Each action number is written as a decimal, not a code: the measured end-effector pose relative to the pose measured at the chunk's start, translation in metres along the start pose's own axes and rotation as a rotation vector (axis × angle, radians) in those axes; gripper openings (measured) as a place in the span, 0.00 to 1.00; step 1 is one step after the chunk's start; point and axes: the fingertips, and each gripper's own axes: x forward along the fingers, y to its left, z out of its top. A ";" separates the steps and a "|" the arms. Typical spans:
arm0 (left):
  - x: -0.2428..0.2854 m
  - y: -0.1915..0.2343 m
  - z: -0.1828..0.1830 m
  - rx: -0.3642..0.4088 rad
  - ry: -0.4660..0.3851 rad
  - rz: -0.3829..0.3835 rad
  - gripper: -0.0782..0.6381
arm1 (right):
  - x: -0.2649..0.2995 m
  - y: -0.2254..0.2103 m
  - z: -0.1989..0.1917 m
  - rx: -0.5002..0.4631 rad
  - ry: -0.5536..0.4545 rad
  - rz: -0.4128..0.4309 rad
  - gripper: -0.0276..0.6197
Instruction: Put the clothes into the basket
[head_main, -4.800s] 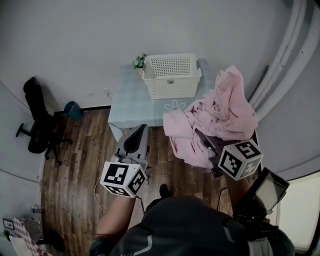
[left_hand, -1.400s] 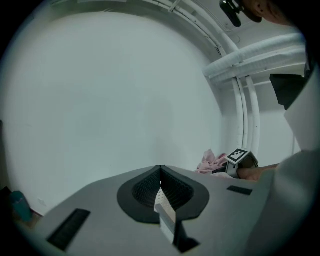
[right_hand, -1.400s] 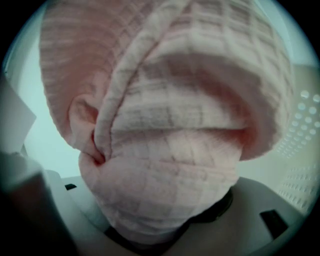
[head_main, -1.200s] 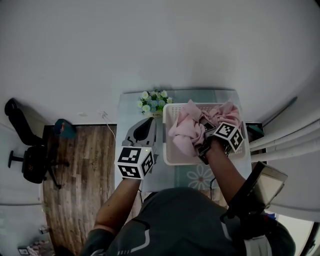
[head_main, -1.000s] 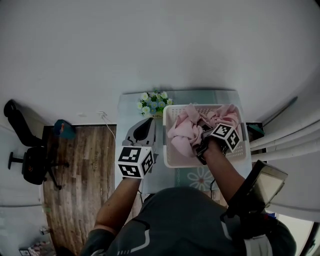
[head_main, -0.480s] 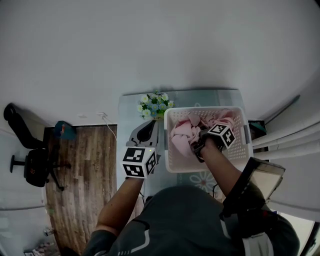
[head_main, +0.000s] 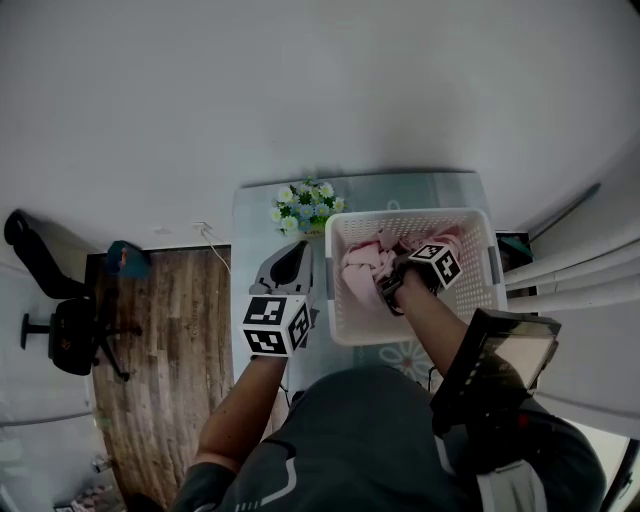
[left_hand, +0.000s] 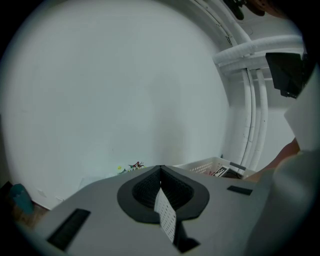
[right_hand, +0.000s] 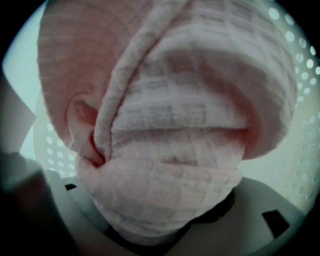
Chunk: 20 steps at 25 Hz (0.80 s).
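A white perforated basket (head_main: 346, 333) stands on the pale table (head_main: 258, 232). A pink garment (head_main: 362, 268) lies bunched inside it, mostly below the rim. My right gripper (head_main: 391, 287) reaches down into the basket, shut on the pink garment (right_hand: 175, 115), which fills the right gripper view and hides the jaw tips (right_hand: 165, 222). The basket wall (right_hand: 301, 100) shows behind the cloth. My left gripper (head_main: 297, 252) hovers over the table just left of the basket, shut with nothing in it. In the left gripper view its closed jaws (left_hand: 160, 169) point toward the wall, with the basket (left_hand: 204, 167) at the right.
A small pot of flowers (head_main: 303, 206) stands on the table at the basket's far left corner. Wooden floor lies to the left with a black office chair (head_main: 55, 330) and a teal object (head_main: 125, 258). White curtain folds (head_main: 570, 270) hang at the right.
My right gripper has sunk into the basket with the pink garment, which earlier stood heaped over the rim and now lies lower. The left gripper dropped slightly beside the basket.
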 end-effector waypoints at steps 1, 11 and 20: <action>-0.001 -0.001 -0.002 -0.001 0.001 -0.001 0.12 | 0.002 -0.002 0.000 0.003 0.001 -0.001 0.53; -0.011 -0.014 -0.007 0.009 0.000 -0.011 0.12 | 0.010 -0.010 -0.002 -0.011 0.014 -0.009 0.55; -0.028 -0.028 0.002 0.029 -0.023 -0.013 0.12 | -0.004 -0.008 -0.003 0.000 0.037 -0.024 0.66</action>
